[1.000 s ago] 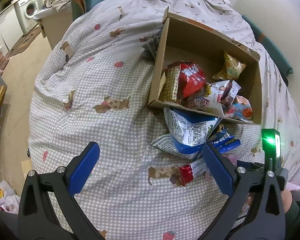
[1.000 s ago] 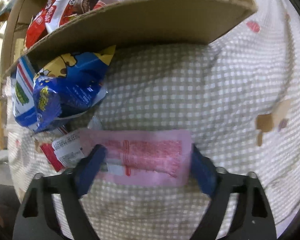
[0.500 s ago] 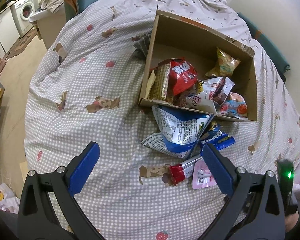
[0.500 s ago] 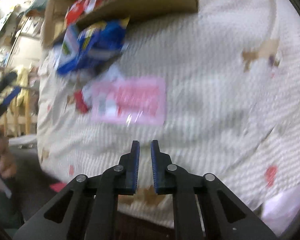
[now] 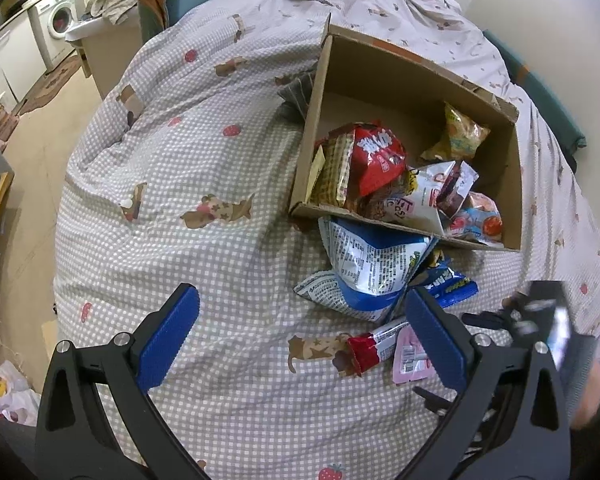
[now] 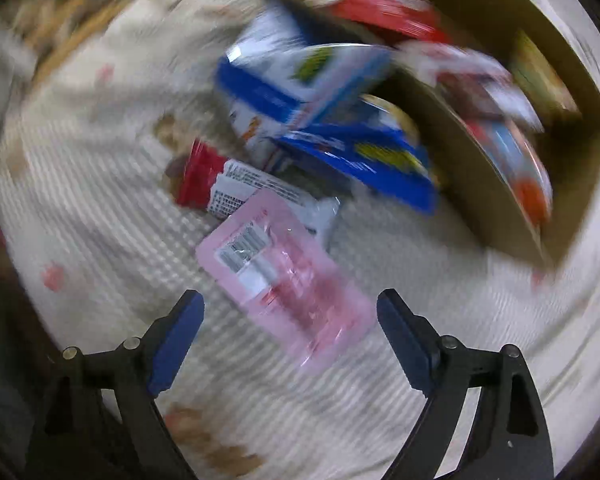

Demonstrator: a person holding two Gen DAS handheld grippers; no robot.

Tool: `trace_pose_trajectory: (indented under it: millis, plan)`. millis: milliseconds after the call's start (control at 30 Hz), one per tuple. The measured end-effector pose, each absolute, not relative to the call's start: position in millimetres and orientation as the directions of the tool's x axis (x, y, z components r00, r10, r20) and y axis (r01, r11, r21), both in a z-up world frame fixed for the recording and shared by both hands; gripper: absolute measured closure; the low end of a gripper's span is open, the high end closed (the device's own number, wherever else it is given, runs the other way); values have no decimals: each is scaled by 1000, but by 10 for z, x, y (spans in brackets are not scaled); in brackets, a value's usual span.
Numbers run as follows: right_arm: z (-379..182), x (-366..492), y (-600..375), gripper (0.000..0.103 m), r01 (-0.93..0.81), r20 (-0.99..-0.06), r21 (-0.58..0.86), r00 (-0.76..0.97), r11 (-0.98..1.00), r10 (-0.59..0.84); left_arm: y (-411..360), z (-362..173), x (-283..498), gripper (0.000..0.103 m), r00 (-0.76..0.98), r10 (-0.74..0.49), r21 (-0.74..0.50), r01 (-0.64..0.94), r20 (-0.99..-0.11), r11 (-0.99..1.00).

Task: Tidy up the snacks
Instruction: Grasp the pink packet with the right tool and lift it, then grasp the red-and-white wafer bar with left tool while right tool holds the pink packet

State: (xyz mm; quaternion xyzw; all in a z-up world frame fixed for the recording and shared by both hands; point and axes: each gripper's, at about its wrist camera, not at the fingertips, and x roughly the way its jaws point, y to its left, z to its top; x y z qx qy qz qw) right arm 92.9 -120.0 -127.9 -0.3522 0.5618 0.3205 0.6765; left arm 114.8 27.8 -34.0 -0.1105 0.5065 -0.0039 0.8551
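One pink packet (image 6: 288, 280) lies flat on the bed (image 6: 400, 400) near the box (image 6: 484, 200), between my right tool's (image 6: 290, 316) just-opened, empty jaws; it looks thin, light and slippery, so I'd pinch its long edges.

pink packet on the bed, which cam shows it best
The right wrist view: the whole pink packet lies there just ahead of the open right gripper, though motion-blurred. The left wrist view is sharper, but its own gripper finger hides most of the packet, leaving one end visible.
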Motion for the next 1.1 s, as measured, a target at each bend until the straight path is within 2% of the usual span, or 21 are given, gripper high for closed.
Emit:
trace_pose_trajectory:
  millis: [233,300,367,500,567,633,967,1100]
  plan:
    - [-1591,1110,-990,13,-906,-998,-59,64,419,-3,312,-384,1174,1,476,-114,-190,-114,-872,975]
    - [-1605,1150,-985,15,-909,-998,-45,56,415,14,315,-395,1186,1,472,-119,-197,-120,-874,973]
    - [-1598,1224,-1085,32,-901,-998,1,25,433,54,305,-388,1197,1,474,-119,-197,-118,-872,973]
    - [-1476,1169,-1254,46,-868,-994,79,-32,490,103,275,-365,1195,1,480,-122,-198,-109,-869,974]
    - [-1379,1257,-1344,59,-842,-991,106,-45,529,128,271,-354,1188,1,482,-121,-196,-109,-868,974]
    - [-1290,1259,-1521,64,-808,-987,131,-55,574,149,284,-328,1175,1,487,-128,-208,-113,-864,972]
    - [-1152,906,-2037,64,-584,-977,205,-80,785,196,285,-202,1126,1,511,-156,-238,-98,-845,966]
    - [-931,810,-2317,64,-462,-964,231,10,856,266,121,-287,1120,1,468,-126,-160,-34,-875,986]
